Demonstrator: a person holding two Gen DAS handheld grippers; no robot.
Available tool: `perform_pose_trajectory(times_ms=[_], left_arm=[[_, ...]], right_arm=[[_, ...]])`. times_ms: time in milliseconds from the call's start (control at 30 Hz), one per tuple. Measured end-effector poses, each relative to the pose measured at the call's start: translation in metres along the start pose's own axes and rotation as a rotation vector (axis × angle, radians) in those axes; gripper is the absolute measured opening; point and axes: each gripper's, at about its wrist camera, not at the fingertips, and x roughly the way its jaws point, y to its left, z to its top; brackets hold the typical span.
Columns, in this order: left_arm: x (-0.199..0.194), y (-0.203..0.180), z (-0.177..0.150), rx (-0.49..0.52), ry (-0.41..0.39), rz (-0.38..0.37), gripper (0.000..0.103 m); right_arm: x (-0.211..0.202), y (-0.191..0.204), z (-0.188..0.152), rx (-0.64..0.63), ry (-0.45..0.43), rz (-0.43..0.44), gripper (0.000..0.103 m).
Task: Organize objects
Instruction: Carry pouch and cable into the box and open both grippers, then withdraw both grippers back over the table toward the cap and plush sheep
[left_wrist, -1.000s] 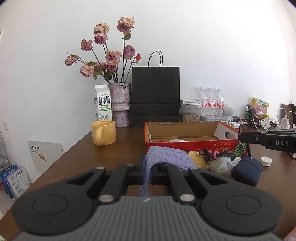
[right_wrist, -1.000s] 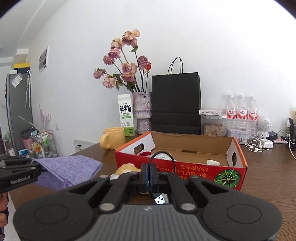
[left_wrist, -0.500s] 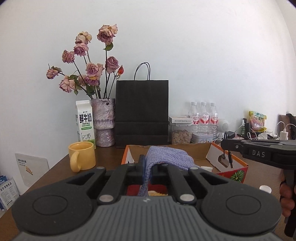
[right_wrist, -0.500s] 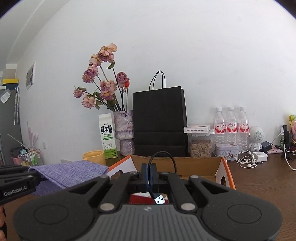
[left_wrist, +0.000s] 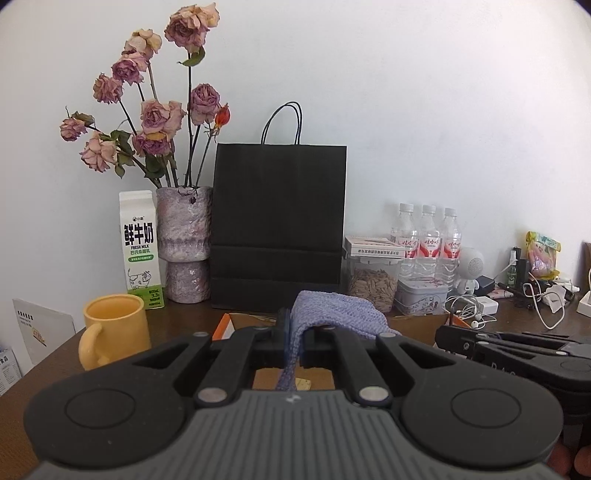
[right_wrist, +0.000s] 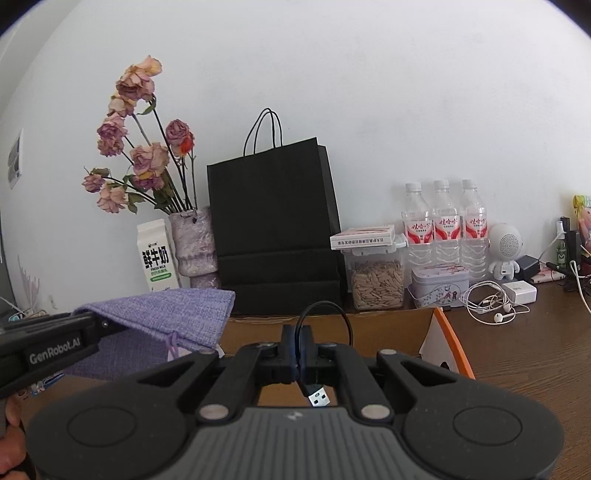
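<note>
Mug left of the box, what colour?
Yellow mug, clearest in the left wrist view.

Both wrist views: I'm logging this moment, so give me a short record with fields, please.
left gripper: shut on purple woven cloth pouch
right gripper: shut on black USB cable
below both: open orange cardboard box
behind box: black paper bag
left of box: yellow mug

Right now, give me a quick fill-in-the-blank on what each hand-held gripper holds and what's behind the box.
The left hand-held gripper is shut on a purple ____.
The right hand-held gripper pinches a black cable ending in a ____ plug.
Behind the cardboard box stands a black paper ____.
Left of the vase stands a ____ carton.

Missing: pouch; USB; bag; milk
</note>
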Motion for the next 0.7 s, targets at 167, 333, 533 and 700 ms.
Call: perform_pose_trajectory(times_ms=[167,333,533,700], left_arm=[[0.016,-0.001,-0.009,0.018,0.038,0.017,0.005],[0.017,-0.001,-0.013,0.037,0.051,0.050,0.027],[0.009,0.003,-0.012,0.040,0.001,0.150,0.103],[0.006,0.011,-0.012,0.001,0.012,0.144,0.103]], right_arm=[[0.018,-0.007,-0.006,-0.003,0.049,-0.018,0.002],[0.022,-0.005,-0.012,-0.034,0.102,-0.051,0.009],[0.017,-0.003,-0.017,-0.049,0.111,-0.122,0.103],[0.010,-0.004,-0.017,-0.041,0.089,-0.128,0.103]])
